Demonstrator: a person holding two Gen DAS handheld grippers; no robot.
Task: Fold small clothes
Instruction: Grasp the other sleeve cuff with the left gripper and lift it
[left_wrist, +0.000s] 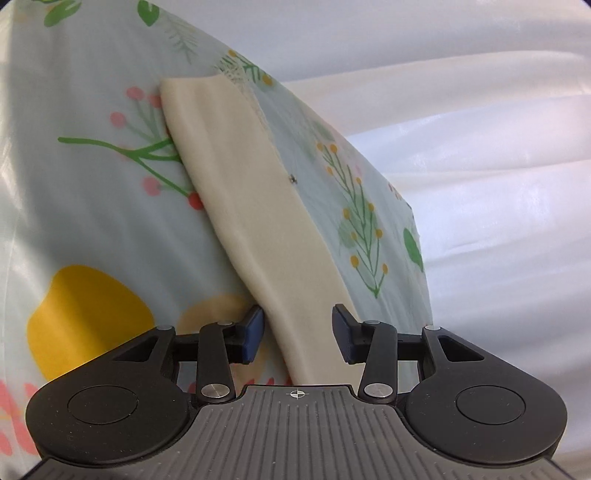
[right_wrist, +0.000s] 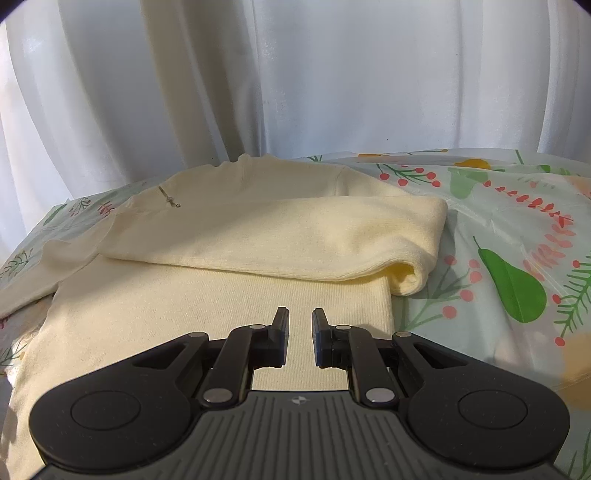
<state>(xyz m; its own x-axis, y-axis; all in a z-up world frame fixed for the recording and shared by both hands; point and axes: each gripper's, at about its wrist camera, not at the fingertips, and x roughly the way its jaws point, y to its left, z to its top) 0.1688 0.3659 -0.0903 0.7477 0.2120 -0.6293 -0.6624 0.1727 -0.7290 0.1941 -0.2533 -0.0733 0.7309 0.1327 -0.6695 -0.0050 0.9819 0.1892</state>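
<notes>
A cream knit sweater (right_wrist: 207, 295) lies flat on the floral tablecloth (right_wrist: 498, 229). One sleeve (right_wrist: 303, 240) is folded across its body, cuff to the right. My right gripper (right_wrist: 299, 321) hovers just above the sweater's lower body, jaws a small gap apart and empty. In the left wrist view a long cream strip of the sweater (left_wrist: 258, 206) runs away from me. My left gripper (left_wrist: 298, 328) is open, with one finger on each side of the strip's near end, not closed on it.
White curtains (right_wrist: 295, 74) hang behind the table. The tablecloth's far edge (left_wrist: 417, 236) drops off to the right in the left wrist view. Bare printed cloth (left_wrist: 92, 221) lies left of the strip and right of the sweater.
</notes>
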